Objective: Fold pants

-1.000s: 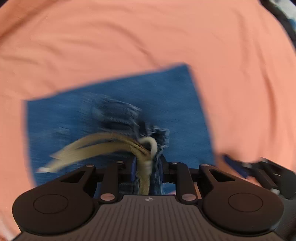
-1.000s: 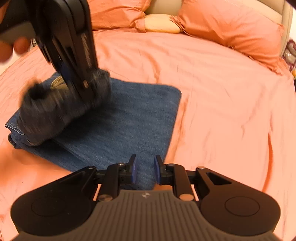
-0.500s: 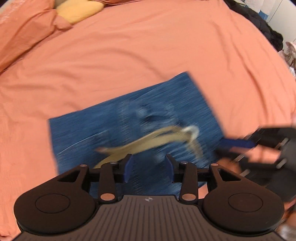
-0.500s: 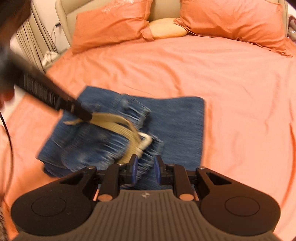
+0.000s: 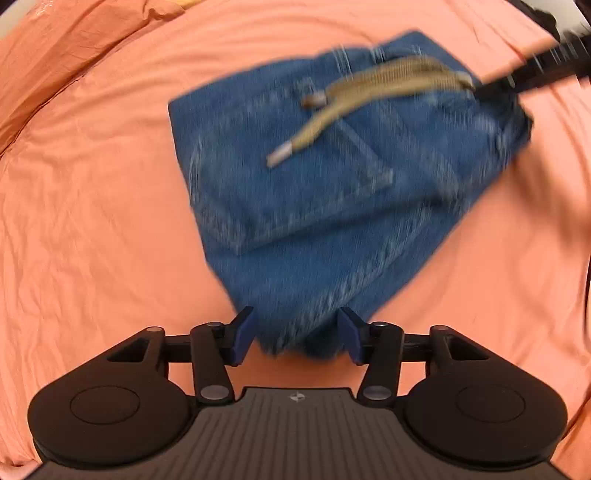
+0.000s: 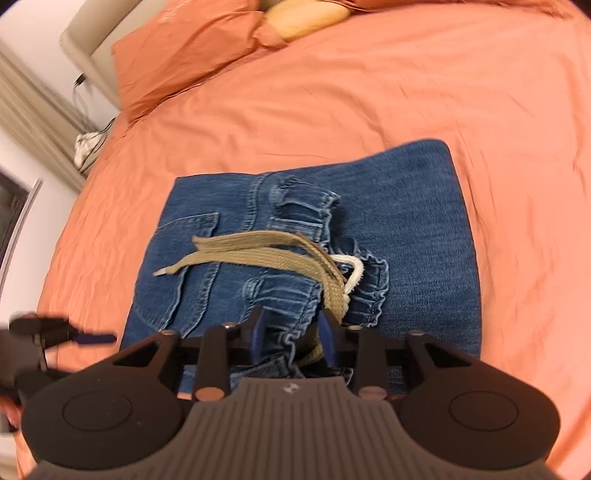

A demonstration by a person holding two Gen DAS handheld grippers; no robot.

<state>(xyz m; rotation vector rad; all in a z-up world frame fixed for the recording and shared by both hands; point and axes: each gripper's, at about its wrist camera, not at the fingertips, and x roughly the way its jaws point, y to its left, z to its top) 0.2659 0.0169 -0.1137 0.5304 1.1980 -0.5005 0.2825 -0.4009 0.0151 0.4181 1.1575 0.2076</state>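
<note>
Folded blue jeans (image 5: pixel 314 206) lie on the orange bed sheet (image 5: pixel 92 184), their tan drawstring (image 5: pixel 369 81) loose on top. My left gripper (image 5: pixel 295 336) hovers at one corner of the denim. Its jaws are opening, and the corner sits between the pads without being pinched. In the right wrist view the jeans (image 6: pixel 413 229) show their gathered waistband and the drawstring (image 6: pixel 258 254). My right gripper (image 6: pixel 293 332) is over that waistband with its jaws opening and the bunched denim and cord between them. The right gripper (image 5: pixel 491 83) is blurred at the far side, and the left gripper (image 6: pixel 85 338) shows at the left edge.
Orange pillows (image 6: pixel 192 55) and a yellow cushion (image 6: pixel 306 14) lie at the head of the bed. A pale curtain (image 6: pixel 33 122) and a white cable bundle (image 6: pixel 86 146) are beside the bed on the left. Wrinkled sheet surrounds the jeans on all sides.
My left gripper let go of the waistband and drawstring, opened, and swung away to the jeans' corner. The folded-over part came down flat. My right gripper moved onto the waistband and widened.
</note>
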